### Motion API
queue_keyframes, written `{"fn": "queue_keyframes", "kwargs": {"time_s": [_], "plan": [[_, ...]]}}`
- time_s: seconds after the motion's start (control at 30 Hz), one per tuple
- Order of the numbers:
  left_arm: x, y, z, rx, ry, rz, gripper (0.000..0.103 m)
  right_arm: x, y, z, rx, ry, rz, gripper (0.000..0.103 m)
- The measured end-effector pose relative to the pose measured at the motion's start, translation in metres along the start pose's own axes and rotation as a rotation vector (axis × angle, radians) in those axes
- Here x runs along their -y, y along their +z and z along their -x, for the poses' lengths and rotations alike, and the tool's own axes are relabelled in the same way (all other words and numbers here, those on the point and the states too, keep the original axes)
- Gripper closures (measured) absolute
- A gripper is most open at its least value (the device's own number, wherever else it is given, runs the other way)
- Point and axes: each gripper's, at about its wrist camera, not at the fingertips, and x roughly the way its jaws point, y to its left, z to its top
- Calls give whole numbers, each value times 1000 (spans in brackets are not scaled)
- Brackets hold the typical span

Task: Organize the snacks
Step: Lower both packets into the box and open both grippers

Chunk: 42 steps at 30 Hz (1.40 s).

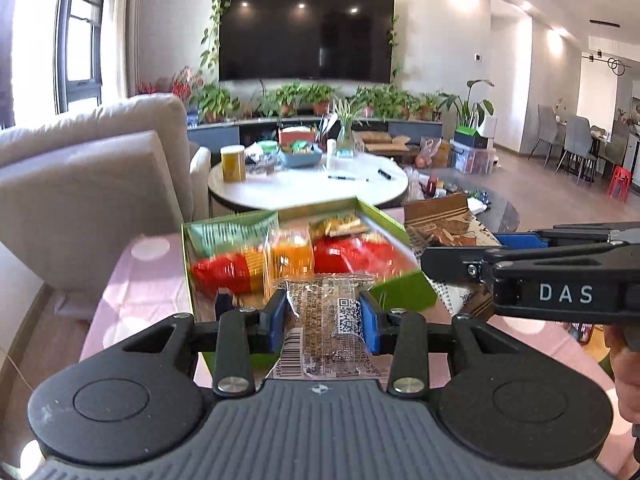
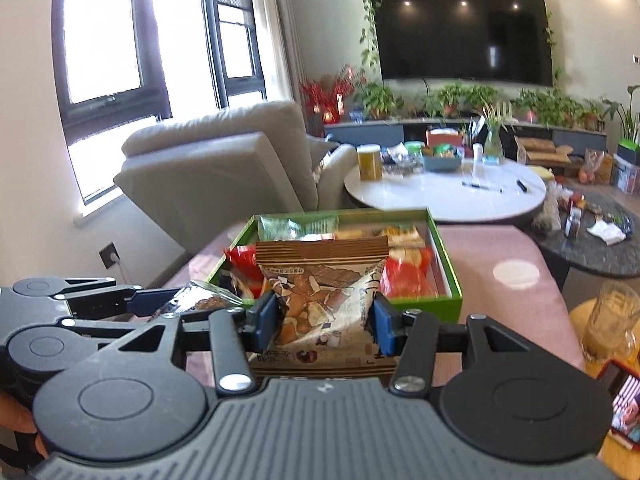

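Note:
A green box (image 1: 404, 290) (image 2: 448, 276) with several snack packets in red, orange and green sits on a pink tablecloth (image 1: 136, 280) (image 2: 500, 248). My left gripper (image 1: 324, 316) is shut on a clear-wrapped dark snack bar (image 1: 328, 320) with a QR label, held above the box's near edge. My right gripper (image 2: 324, 318) is shut on a brown and white chip bag (image 2: 320, 292), also held in front of the box. The right gripper (image 1: 520, 268) shows at the right of the left wrist view with the chip bag (image 1: 440, 220). In the right wrist view the left gripper (image 2: 132, 304) shows at the left.
A beige sofa (image 1: 88, 184) (image 2: 224, 176) stands left of the table. Beyond lies a round white table (image 1: 308, 188) (image 2: 448, 196) with a yellow jar (image 1: 233, 163), a blue bowl (image 1: 301, 156) and pens. A glass mug (image 2: 612, 320) stands at the right. A TV (image 1: 306, 34) hangs on the far wall.

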Motion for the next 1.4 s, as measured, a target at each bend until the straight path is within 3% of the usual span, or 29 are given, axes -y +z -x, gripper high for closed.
{"fn": "queue_keyframes", "kwargs": {"time_s": [0.23,0.6,1.2,1.27,1.33,1.4], "plan": [[-8,29,-13,28,0,16,68,8,28,-12,48,5,-10,31],[-40,70,-69,7,66,64,68,30,48,-64,19,-1,-108,31],[-66,59,-146,-117,92,108,68,39,38,-133,-100,-4,-126,31],[-68,58,-150,-119,92,119,66,39,38,-136,-105,-2,-132,31],[-70,57,-152,-115,95,127,45,39,37,-137,-99,-5,-139,29],[-70,58,-149,-102,95,130,39,40,39,-135,-91,-11,-147,29]]}}
